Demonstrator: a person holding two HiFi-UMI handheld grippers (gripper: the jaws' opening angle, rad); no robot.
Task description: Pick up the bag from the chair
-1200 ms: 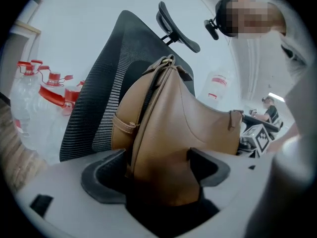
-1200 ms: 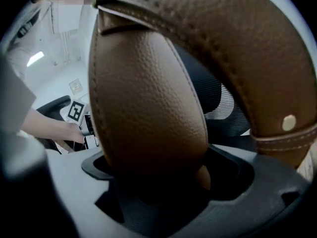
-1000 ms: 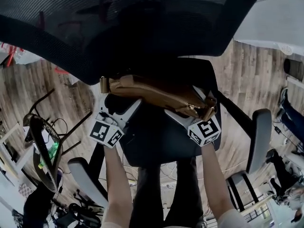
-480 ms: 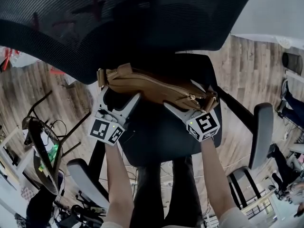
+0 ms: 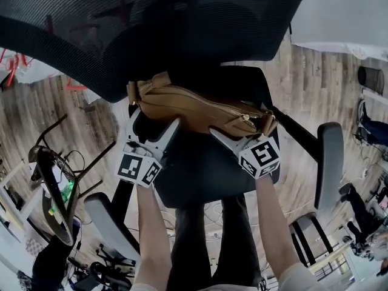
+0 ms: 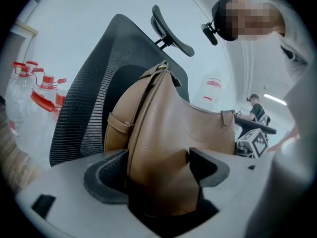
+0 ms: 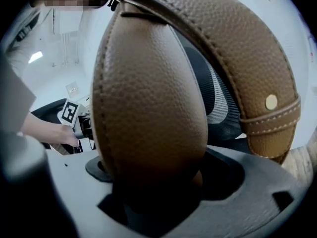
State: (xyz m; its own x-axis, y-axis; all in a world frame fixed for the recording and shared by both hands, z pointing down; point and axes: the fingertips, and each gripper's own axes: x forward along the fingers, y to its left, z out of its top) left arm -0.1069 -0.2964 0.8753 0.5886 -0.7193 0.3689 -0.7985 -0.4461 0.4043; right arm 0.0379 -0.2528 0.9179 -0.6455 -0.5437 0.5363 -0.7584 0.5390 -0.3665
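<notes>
A tan leather bag (image 5: 194, 108) with a gold zipper hangs between my two grippers, above the black seat of an office chair (image 5: 206, 168). My left gripper (image 5: 151, 129) is shut on the bag's left end; in the left gripper view the bag (image 6: 168, 148) fills the gap between the jaws. My right gripper (image 5: 233, 139) is shut on the bag's right end, near the zipper pull. In the right gripper view the bag (image 7: 148, 118) bulges up out of the jaws, its strap (image 7: 257, 83) arching to the right.
The chair's mesh backrest (image 5: 151, 23) looms over the bag. Grey armrests (image 5: 330, 168) flank the seat at left (image 5: 112, 223) and right. Wooden floor lies around, with cables and clutter (image 5: 54, 193) at the left and a white table (image 5: 345, 17) at the top right.
Both grippers have lifted the bag a little and carried it slightly away from me; the bag now sits more level between them.
</notes>
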